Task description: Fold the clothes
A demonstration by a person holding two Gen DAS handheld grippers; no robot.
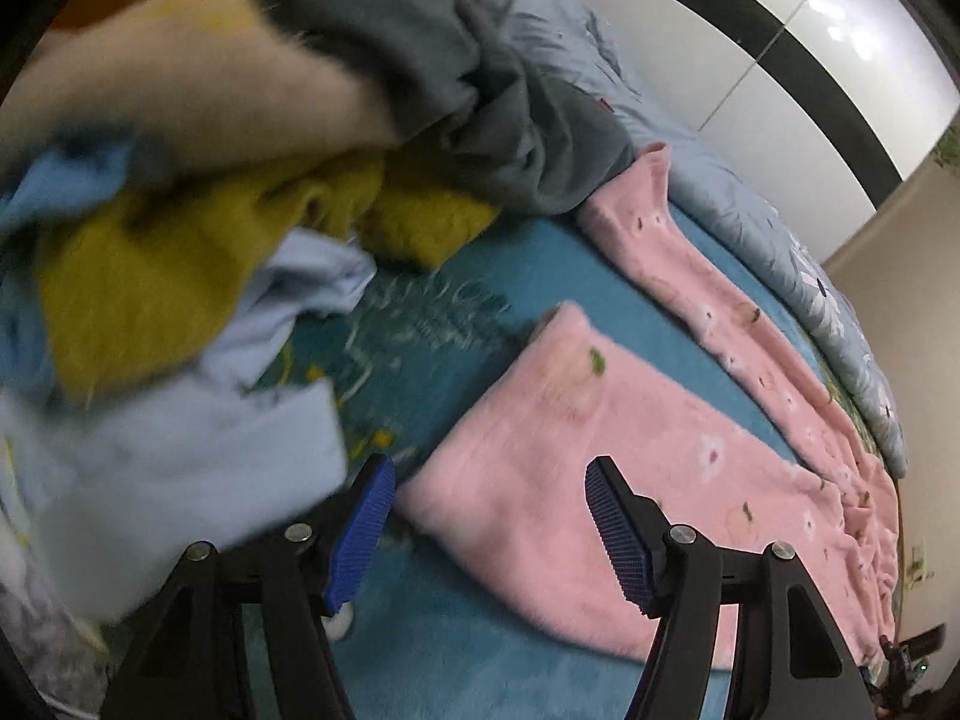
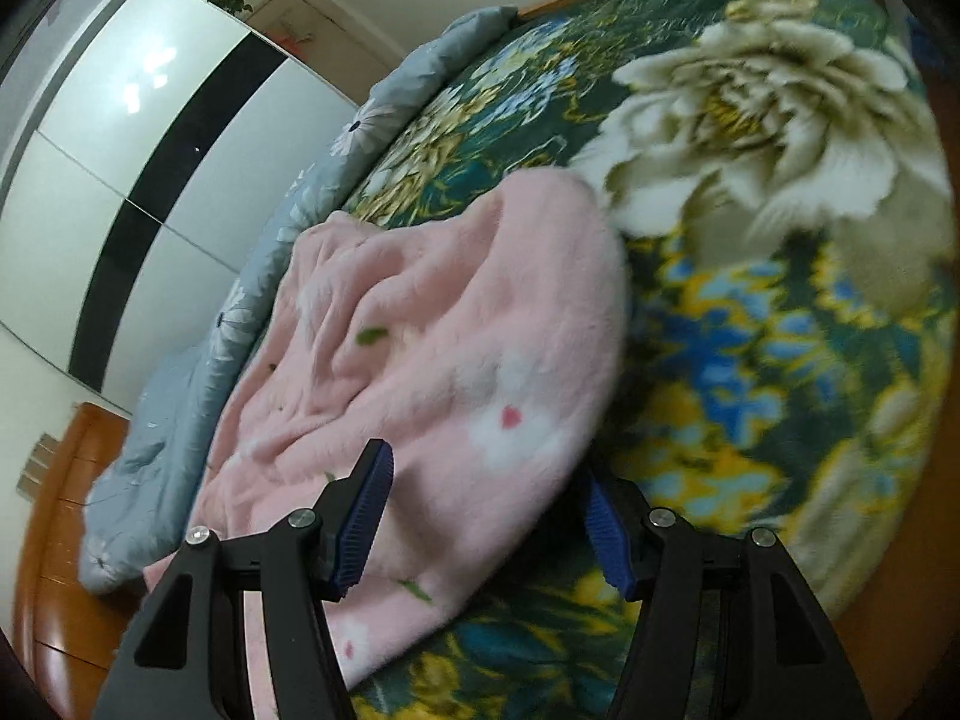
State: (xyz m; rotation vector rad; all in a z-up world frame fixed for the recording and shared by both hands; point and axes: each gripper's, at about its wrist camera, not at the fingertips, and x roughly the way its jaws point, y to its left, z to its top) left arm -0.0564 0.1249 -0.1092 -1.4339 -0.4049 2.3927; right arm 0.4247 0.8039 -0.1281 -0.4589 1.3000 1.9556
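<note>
Spread flat on the floral blanket (image 2: 780,360), pink garment (image 1: 570,450) under both claws, left gripper (image 1: 489,531) and right gripper (image 2: 489,531) gaping, gripping nothing.

Left gripper (image 1: 489,525) points steeply downward, jaws spread wide with nothing between them. Right gripper (image 2: 489,525) also tilts downward, jaws apart, gripping nothing.

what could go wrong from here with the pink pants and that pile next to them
1. The pink pants lie close to the loose pile of clothes; a wide sweep by the left gripper could drag a light blue garment onto them.
2. The right gripper straddles a rumpled pink edge; closing there may pinch several layers and set in creases.
3. Both views are blurred, so a hurried grab may miss the hem.
</note>
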